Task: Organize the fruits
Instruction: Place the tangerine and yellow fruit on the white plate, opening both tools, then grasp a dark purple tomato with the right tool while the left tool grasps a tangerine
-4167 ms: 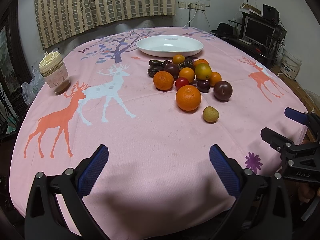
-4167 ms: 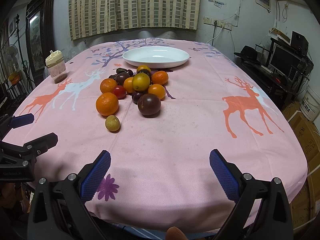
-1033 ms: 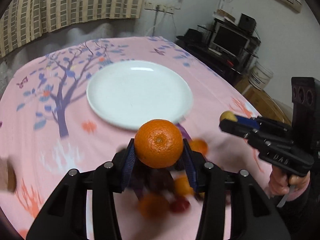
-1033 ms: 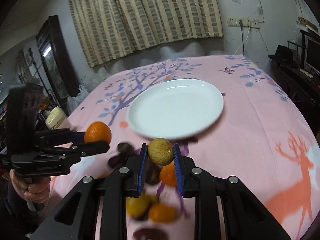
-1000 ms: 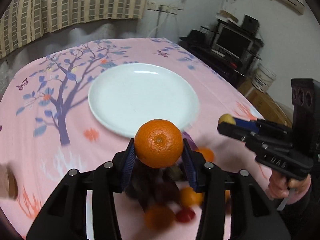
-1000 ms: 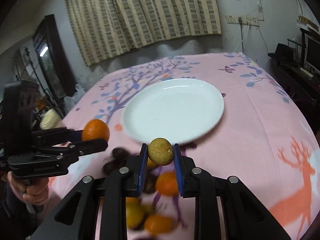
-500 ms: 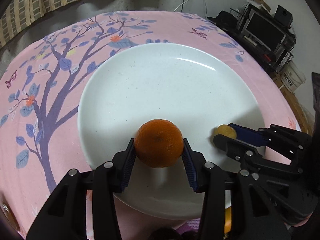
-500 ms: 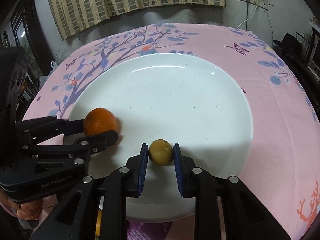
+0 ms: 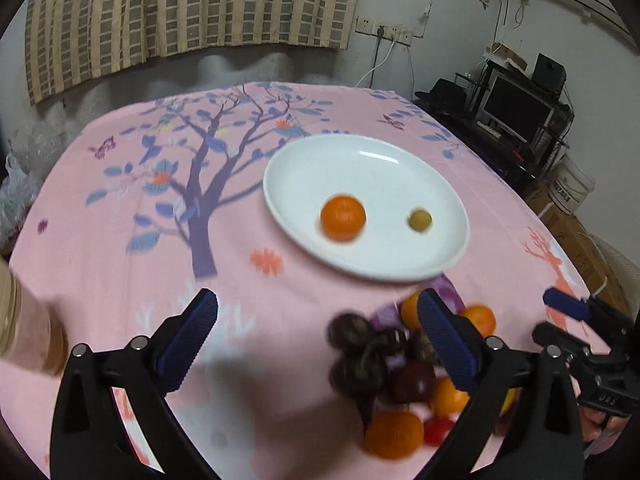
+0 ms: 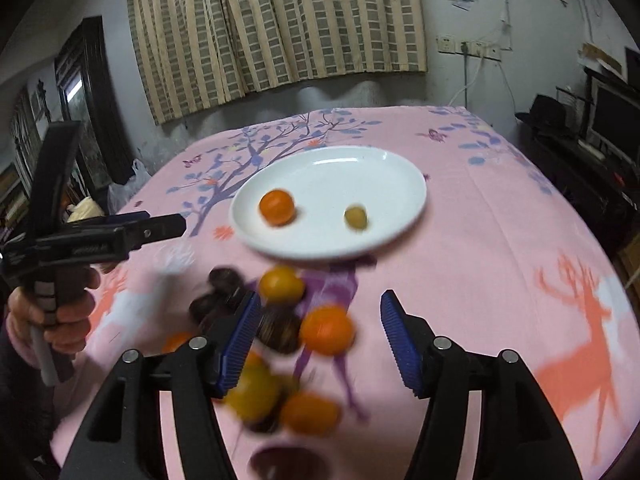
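- The left gripper [image 9: 318,340] hung above the cloth [image 9: 120,240] with its jaws spread wide and nothing between them, pointing toward the far wall.
- The right gripper [image 10: 320,336] was likewise wide open and empty, held level over the near part of the table; a hand [image 10: 52,320] held the left gripper's handle off to its left.
- Just under and ahead of the right gripper lay the blurred fruit pile [image 10: 280,320]: an orange fruit [image 10: 326,330] between the jaws in the view, dark plums [image 10: 224,280] by the left finger, a yellow one [image 10: 252,394] and another orange one [image 10: 310,414] nearer the camera.
- From the left gripper the same pile [image 9: 400,372] sat by its right finger, partly hidden behind it.
- Beyond the pile, ahead of both grippers, stood the white plate [image 9: 320,160].
- On the plate rested the orange [image 9: 343,217] and, to its right and apart from it, the small yellow-green fruit [image 9: 419,220].
- Both lay well clear of either gripper.
- Farther off hung a striped curtain [image 10: 280,20].
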The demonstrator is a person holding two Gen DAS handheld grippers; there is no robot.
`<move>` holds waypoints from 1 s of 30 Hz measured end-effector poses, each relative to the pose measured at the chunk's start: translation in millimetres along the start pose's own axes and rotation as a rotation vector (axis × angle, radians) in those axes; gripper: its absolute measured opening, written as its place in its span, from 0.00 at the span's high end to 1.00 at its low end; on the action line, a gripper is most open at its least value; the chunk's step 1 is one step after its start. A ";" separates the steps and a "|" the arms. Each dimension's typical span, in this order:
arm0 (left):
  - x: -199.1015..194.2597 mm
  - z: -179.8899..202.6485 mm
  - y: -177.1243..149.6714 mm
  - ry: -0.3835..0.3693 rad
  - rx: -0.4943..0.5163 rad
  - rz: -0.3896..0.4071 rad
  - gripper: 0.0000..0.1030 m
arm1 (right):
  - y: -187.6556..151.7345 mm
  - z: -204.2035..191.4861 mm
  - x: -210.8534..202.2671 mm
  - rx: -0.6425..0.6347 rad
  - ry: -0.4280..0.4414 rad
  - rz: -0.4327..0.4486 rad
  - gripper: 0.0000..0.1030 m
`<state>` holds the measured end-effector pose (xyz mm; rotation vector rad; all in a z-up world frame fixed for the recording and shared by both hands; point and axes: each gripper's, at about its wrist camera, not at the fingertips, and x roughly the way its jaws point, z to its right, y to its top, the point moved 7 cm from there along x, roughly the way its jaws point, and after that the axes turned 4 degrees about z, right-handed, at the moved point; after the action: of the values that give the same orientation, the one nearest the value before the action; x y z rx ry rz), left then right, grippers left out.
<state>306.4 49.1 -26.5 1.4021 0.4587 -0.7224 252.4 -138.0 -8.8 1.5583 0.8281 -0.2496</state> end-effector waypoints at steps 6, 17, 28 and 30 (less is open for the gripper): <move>-13.4 -0.6 -45.8 0.001 0.029 -0.003 0.05 | -60.4 -20.3 -24.3 0.002 -0.021 -0.036 0.39; -16.8 -15.7 -64.0 0.000 -0.018 -0.027 0.05 | -85.4 -21.6 -5.3 -0.051 -0.117 -0.119 0.39; -15.2 0.7 -70.6 -0.039 0.058 -0.055 0.05 | -95.3 -24.1 1.6 -0.045 -0.092 -0.171 0.60; -15.1 14.1 -76.1 -0.090 0.109 -0.070 0.05 | -95.0 -20.6 0.1 -0.013 -0.075 -0.164 0.61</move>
<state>241.1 37.0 -69.1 1.4542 0.4046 -0.8750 186.5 -123.6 -78.8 1.4614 0.8978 -0.4183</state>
